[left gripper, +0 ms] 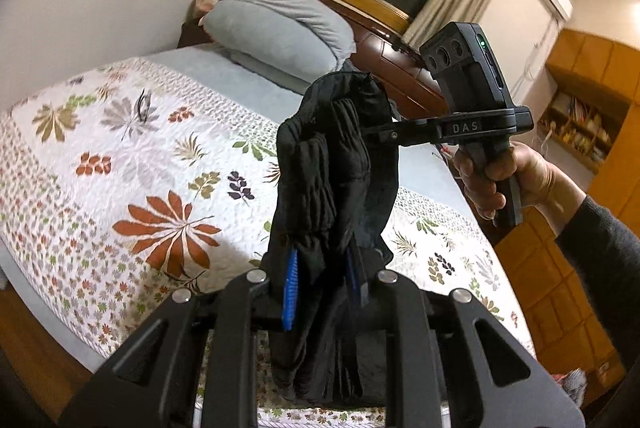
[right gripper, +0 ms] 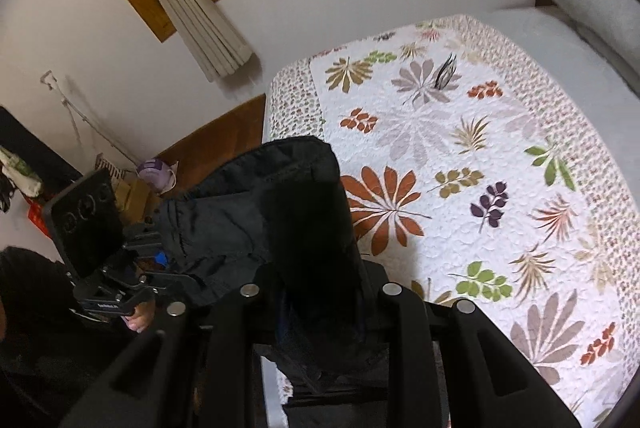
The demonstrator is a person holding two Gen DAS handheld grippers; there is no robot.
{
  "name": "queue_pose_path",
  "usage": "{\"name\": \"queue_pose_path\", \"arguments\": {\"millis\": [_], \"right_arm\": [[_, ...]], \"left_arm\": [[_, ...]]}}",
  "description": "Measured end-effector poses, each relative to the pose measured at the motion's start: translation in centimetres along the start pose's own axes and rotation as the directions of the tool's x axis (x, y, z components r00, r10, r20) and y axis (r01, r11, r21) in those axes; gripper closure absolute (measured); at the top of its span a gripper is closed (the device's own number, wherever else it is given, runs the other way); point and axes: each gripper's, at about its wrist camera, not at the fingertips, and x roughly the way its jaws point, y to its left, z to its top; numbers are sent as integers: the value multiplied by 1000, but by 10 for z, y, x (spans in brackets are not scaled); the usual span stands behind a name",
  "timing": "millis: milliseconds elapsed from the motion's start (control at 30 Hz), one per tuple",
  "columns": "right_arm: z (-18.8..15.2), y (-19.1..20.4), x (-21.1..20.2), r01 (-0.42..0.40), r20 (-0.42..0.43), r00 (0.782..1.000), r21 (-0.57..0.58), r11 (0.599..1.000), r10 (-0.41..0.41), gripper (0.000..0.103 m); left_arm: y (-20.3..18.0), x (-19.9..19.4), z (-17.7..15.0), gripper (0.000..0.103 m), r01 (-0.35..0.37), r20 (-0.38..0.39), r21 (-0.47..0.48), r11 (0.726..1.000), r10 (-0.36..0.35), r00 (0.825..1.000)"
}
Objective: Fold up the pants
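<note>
The black pants [left gripper: 324, 187] hang bunched in the air above the bed, held by both grippers. My left gripper [left gripper: 324, 280] is shut on the cloth, its blue pads partly showing at either side. My right gripper [left gripper: 380, 131] comes in from the right and is shut on the top of the bundle. In the right wrist view the pants [right gripper: 280, 195] fill the space between the fingers of my right gripper [right gripper: 320, 292], and the left gripper [right gripper: 160, 260] grips the cloth at the left. The fingertips are hidden by cloth.
A bed with a leaf-patterned quilt [left gripper: 140, 167] lies below, also in the right wrist view [right gripper: 460, 167]. A grey pillow [left gripper: 280, 23] lies at the headboard. A wooden cabinet [left gripper: 560, 288] stands at the right. A curtain [right gripper: 192, 7] and floor clutter [right gripper: 152, 171] are at the left.
</note>
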Motion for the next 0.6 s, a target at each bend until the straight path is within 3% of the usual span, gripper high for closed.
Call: {"name": "queue_pose_path", "arguments": {"millis": [333, 600], "right_arm": [[-51, 2, -44, 32, 132, 991, -76, 997, -22, 79], [-101, -2, -72, 72, 218, 975, -141, 987, -40, 78]], "left_arm": [[-62, 2, -10, 85, -27, 4, 160, 987, 27, 1000], [-119, 15, -29, 85, -63, 6, 297, 953, 64, 998]]}}
